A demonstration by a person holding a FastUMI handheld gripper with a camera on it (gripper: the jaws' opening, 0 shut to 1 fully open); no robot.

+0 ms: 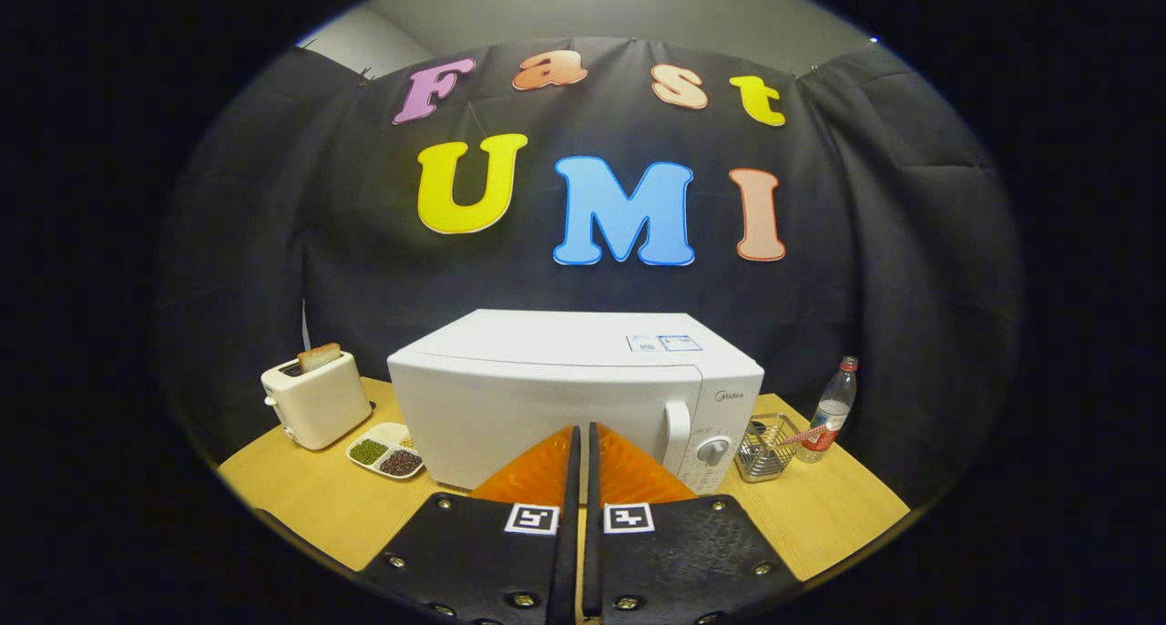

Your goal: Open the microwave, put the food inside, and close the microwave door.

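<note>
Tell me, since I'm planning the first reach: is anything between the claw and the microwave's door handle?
Nothing visible. The claw, fingers together and holding nothing, points at the closed microwave. Its handle lies just ahead to the right, unobstructed; the wire basket stands farther right.

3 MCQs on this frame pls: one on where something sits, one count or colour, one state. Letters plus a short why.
1. Where does the toaster stand relative to the microwave?
A. on top of it
B. beside it, on the far side from its handle
C. behind the bottle

2. How many compartments of the divided dish show?
A. one
B. three
C. six

3. What state is the microwave door in?
A. shut
C. wide open
B. removed

Key:
1 B: the toaster stands on the table, opposite the handle and dial side.
2 B: one with green grains, one with dark ones, a third partly hidden by the microwave.
3 A: the door sits flush with the front; the gripper hangs just ahead of it, fingers closed together on nothing.
</note>
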